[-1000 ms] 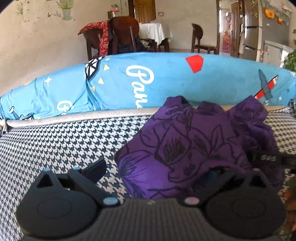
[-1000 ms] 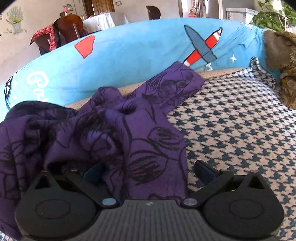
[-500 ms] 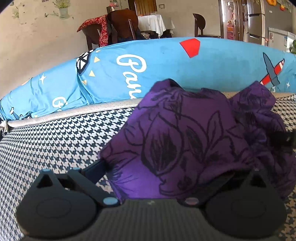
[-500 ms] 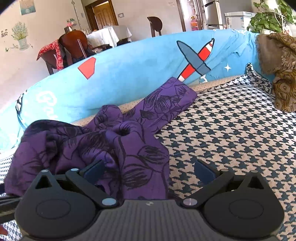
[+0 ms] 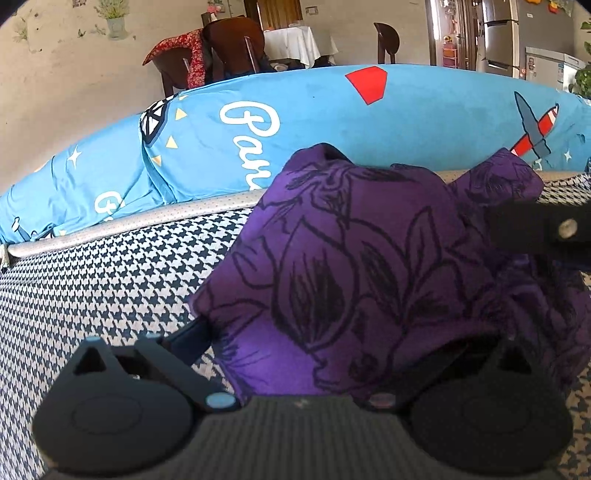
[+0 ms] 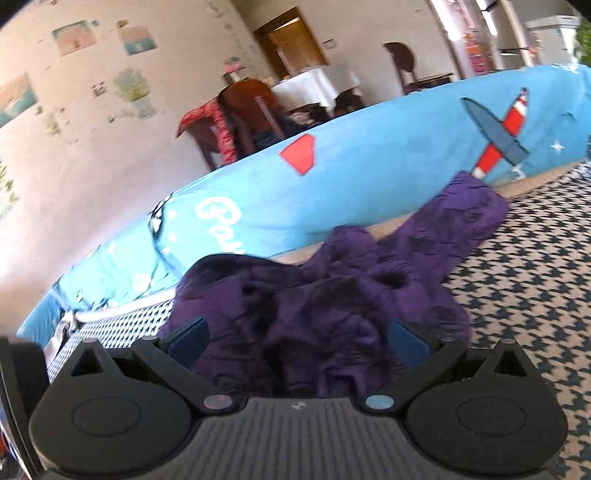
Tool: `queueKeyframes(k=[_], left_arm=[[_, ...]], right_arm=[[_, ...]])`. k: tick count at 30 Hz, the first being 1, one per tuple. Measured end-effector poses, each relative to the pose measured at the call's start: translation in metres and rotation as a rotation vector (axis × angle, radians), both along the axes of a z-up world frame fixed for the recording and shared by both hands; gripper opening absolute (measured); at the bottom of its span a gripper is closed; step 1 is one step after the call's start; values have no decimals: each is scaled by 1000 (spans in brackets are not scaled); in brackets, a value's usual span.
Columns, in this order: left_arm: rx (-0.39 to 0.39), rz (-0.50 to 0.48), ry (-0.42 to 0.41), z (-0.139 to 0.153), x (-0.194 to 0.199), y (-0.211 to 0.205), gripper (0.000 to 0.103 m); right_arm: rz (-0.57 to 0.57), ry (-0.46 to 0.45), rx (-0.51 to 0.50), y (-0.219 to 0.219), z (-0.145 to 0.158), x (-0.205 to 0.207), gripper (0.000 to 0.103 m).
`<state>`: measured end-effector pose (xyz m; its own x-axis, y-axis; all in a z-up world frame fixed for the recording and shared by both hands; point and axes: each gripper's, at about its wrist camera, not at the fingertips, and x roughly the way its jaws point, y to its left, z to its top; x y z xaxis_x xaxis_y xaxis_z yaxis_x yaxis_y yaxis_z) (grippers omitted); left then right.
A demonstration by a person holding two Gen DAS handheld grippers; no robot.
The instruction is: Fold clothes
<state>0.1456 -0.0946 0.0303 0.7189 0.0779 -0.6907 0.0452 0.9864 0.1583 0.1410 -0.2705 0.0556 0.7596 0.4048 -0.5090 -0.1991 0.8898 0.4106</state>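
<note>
Right gripper (image 6: 299, 343): jaws spread wide, purple garment (image 6: 332, 314) bunched btwn them, not clamped. Left gripper (image 5: 332, 343) w/ cloth draped over it; can't tell its state. Garment sits centre frame on houndstooth cover (image 5: 110, 266), blue bolster (image 5: 332, 122) behind. Looks light, limp, wrinkly; best pinched at a hem or corner.

Garment (image 5: 369, 266) lying bunched on the checked bed cover (image 5: 92, 280) at frame centre-right, bolster (image 5: 314, 125) running behind it across mid-frame, chairs (image 5: 221, 48) and draped table (image 5: 299, 42) standing beyond at upper centre, fridge (image 5: 506, 33) sitting upper right.
</note>
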Motion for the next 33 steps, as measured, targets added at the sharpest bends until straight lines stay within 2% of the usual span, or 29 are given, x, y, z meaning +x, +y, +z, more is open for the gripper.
queueKeyframes(k=[5, 9, 16, 22, 33], left_arm=[[1, -12, 17, -1, -3, 2, 103], [8, -30, 26, -1, -7, 2, 103], [13, -52, 23, 1, -17, 7, 103], [3, -56, 2, 10, -23, 12, 103], [-14, -37, -2, 18, -26, 13, 103]], right_arm=[[37, 46, -24, 14, -10, 7, 103], [8, 86, -95, 24, -22, 13, 103], [-53, 153, -134, 18, -34, 20, 103], [-105, 165, -195, 18, -39, 23, 103], [-153, 203, -228, 12, -43, 25, 103]])
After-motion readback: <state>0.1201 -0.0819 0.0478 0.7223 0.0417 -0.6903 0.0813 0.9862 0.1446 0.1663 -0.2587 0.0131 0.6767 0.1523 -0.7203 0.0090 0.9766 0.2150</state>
